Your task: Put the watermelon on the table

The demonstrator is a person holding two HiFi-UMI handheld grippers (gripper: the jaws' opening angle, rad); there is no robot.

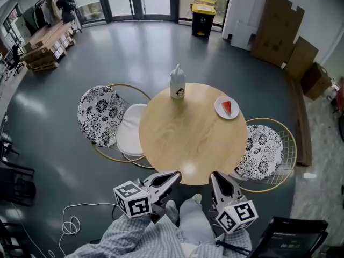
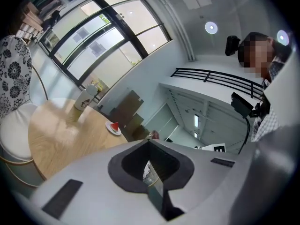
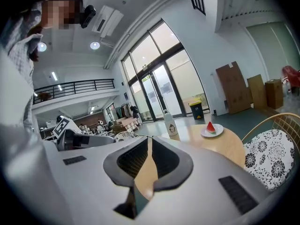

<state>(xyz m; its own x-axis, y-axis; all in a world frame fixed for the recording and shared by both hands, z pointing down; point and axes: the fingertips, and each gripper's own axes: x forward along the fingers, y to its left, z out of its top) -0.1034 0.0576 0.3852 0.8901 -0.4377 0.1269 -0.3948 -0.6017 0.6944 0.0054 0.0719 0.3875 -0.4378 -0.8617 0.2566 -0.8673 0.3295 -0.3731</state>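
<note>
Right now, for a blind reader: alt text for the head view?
A watermelon slice on a white plate sits on a round table with a white bottle. The left gripper and right gripper, jaws shut, hover at its near edge.

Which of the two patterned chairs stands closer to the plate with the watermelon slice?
The chair on the table's right in the head view; the plate sits at that edge. The other chair is across the table.

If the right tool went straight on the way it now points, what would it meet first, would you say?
Most likely the round light wooden table: the right tool points slightly downward at its near edge, with nothing between. Depth is unclear; it might pass just over the rim.
</note>
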